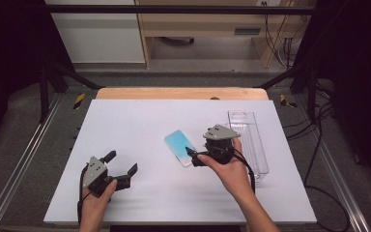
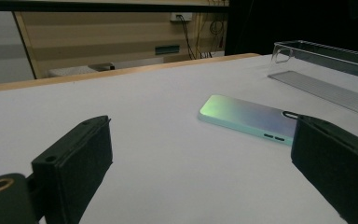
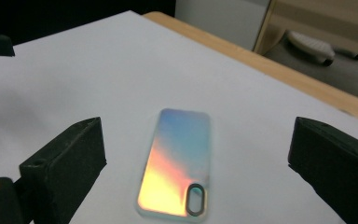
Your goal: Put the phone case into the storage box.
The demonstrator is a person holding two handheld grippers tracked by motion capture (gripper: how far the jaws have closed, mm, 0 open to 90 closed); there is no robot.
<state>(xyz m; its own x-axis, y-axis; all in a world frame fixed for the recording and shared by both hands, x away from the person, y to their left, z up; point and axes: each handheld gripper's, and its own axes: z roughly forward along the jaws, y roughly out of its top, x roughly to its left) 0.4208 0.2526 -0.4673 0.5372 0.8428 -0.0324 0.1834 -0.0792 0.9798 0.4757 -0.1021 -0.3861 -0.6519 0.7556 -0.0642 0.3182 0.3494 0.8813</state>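
High view is showing the right gripper (image 1: 192, 157) hovering over the white tabletop (image 1: 135, 130), its jaws spread wide and holding nothing. One flat iridescent phone case (image 1: 180, 146), blue-green with rounded corners, is lying on the table right at those jaw tips, its near end sitting between them. Right gripper view is showing the same case (image 3: 177, 163) lying flat straight ahead between the two black jaws, shimmering from blue to orange, with its oval camera cutout at the end closest to the tool; neither jaw is touching it as far as can be seen. Just beyond the right gripper, on its outer side, one long clear plastic tray (image 1: 248, 137) is resting on the table, apart from the case. The left gripper (image 1: 123, 167) is sitting well apart from the case, jaws also wide open and gripping nothing; in the left gripper view the case (image 2: 247, 117) is lying ahead and toward its right-hand jaw, with the clear tray (image 2: 326, 70) farther off behind it.
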